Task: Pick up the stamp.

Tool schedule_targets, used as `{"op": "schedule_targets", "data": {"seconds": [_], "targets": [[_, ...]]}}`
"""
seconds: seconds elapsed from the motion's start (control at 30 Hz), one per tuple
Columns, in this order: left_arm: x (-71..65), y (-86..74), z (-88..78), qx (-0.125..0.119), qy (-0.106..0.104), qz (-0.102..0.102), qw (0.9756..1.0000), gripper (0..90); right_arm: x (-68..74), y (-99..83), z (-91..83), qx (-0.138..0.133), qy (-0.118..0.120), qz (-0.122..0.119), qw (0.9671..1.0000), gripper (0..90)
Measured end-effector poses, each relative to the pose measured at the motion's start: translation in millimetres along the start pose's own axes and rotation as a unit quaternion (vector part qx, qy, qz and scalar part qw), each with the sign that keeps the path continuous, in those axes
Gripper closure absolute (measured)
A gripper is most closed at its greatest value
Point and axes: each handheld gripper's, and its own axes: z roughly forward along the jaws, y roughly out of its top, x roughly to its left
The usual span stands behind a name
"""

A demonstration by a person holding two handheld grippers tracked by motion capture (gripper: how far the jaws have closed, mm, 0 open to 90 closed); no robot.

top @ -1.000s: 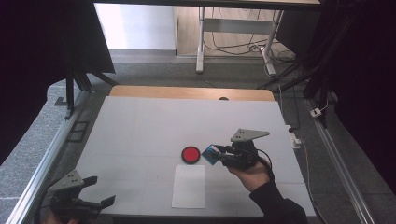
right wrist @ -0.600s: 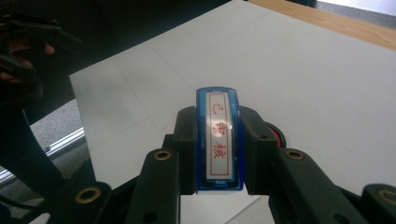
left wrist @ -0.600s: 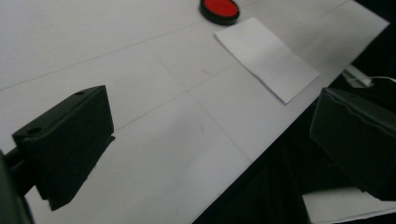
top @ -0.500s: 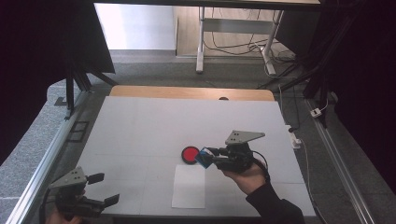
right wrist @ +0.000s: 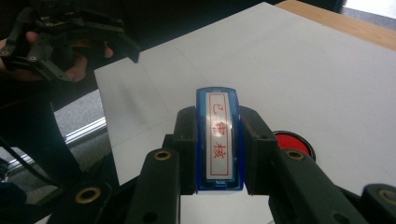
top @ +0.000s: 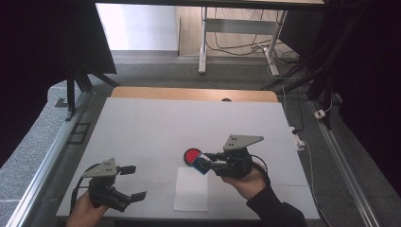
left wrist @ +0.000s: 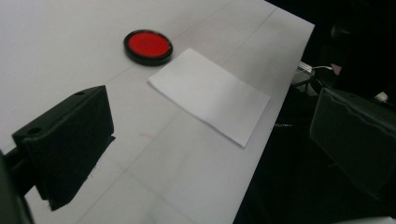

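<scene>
Right tool (right wrist: 218, 154) pinching a blue rectangular plastic stamp (right wrist: 218, 140), left tool (top: 124, 182) spread, round red ink pad (top: 192, 155), flat white paper sheet (top: 191, 189), smooth white surface (top: 156, 127).

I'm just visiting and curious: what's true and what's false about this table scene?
1. The right hand-held gripper clamps a blue stamp. True.
2. The red ink pad sits on the white sheet of paper. False: it lies on the table beside the sheet.
3. The left hand-held gripper holds the paper. False: its jaws are open and hold nothing.
4. The stamp's label bears red characters. True.
</scene>
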Motion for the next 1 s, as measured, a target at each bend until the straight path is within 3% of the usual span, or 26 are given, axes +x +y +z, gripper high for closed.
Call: {"op": "schedule_targets", "data": {"seconds": [0.33, 1.0], "targets": [[-1.4, 24.6, 32.2, 0.020, -0.032, 0.042, 0.9984, 0.0, 6.1, 1.5, 2.6, 0.003, 0.011, -0.008, 0.9999, 70.9], [-4.0, 44.1, 62.0, 0.036, -0.055, 0.059, 0.9961, 0.0, 13.3, 1.7, 9.1, 0.008, 0.026, -0.011, 0.9996, 70.9]]}}
